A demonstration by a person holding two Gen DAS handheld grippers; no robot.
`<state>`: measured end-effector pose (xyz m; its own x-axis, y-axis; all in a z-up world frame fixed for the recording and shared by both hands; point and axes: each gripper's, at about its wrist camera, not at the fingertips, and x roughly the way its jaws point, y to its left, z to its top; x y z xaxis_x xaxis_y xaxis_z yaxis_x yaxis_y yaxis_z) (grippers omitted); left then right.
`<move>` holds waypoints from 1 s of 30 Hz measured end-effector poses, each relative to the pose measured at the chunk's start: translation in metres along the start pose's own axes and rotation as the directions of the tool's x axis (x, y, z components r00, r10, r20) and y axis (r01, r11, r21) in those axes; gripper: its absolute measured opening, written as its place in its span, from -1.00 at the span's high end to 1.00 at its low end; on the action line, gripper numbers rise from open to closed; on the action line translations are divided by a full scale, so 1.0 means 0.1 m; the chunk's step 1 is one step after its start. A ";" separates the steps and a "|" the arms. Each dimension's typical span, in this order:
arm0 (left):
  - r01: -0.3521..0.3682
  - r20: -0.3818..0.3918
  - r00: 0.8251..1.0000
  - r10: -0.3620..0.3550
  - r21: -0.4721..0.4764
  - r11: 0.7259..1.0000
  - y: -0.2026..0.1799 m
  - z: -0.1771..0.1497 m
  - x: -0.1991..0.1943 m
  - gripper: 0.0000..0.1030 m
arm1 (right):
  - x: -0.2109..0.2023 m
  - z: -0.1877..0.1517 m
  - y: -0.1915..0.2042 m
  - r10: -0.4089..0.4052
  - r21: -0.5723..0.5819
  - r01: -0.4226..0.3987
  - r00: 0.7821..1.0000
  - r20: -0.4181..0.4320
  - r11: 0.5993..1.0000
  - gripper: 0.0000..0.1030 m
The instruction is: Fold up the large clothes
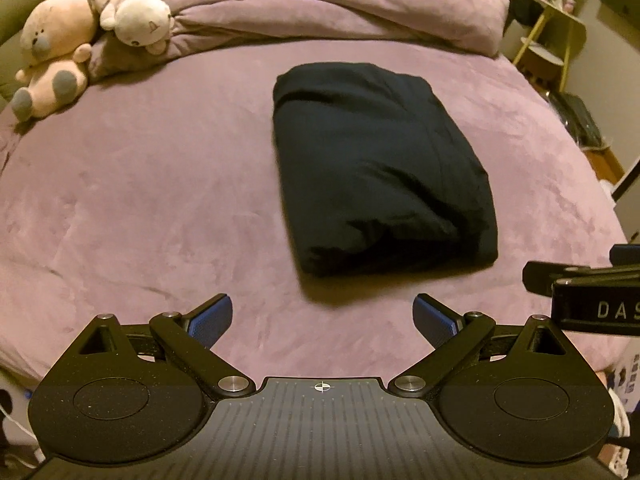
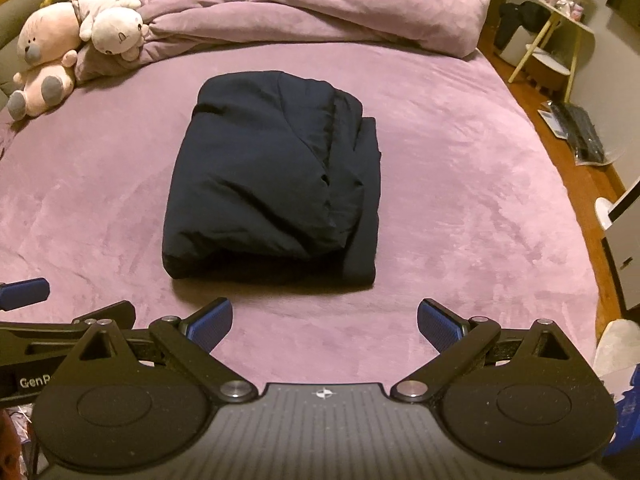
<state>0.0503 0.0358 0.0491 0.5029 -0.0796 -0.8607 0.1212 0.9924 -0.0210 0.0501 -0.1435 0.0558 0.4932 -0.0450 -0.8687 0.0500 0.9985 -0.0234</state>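
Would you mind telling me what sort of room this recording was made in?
Most likely a bedroom: a bed with a purple sheet, a bunched purple duvet at its far end, and two plush toys beside it.

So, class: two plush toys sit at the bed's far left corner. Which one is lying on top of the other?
The white plush toy. It lies across the pink bear, which has grey feet and sits lower, against the purple duvet.

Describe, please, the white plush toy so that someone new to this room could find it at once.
Start from the purple bed and look to its far left corner, where the bunched duvet ends. Two soft toys lie there; the white plush toy sprawls on top of the pink bear, which has grey paws and a grey muzzle.
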 end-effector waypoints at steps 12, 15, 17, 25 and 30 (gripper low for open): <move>-0.040 -0.008 0.999 0.040 -0.010 0.999 0.00 0.03 0.00 -0.93 | 0.04 0.06 -0.05 -0.003 0.013 0.003 1.000 -0.011 1.000 -0.93; -0.035 -0.013 0.999 0.035 -0.010 0.999 0.00 0.04 0.00 -0.93 | 0.04 0.06 -0.06 0.006 0.016 -0.006 1.000 -0.016 1.000 -0.93; -0.030 -0.016 0.999 0.030 -0.009 0.999 0.00 0.04 0.00 -0.93 | 0.03 0.06 -0.07 0.009 0.013 -0.009 1.000 -0.015 1.000 -0.93; -0.017 -0.032 0.999 0.017 -0.010 1.000 -0.01 0.05 0.02 -0.93 | 0.03 0.07 -0.10 0.005 0.025 -0.005 1.000 -0.014 1.000 -0.93; -0.013 -0.033 0.999 0.013 -0.008 1.000 -0.02 0.05 0.04 -0.93 | 0.04 0.05 -0.10 0.006 0.024 -0.006 1.000 -0.021 1.000 -0.93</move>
<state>0.0564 0.0329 0.0481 0.4763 -0.0634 -0.8770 0.1077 0.9941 -0.0133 0.0563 -0.1536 0.0549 0.4752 -0.0379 -0.8790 0.0675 0.9977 -0.0066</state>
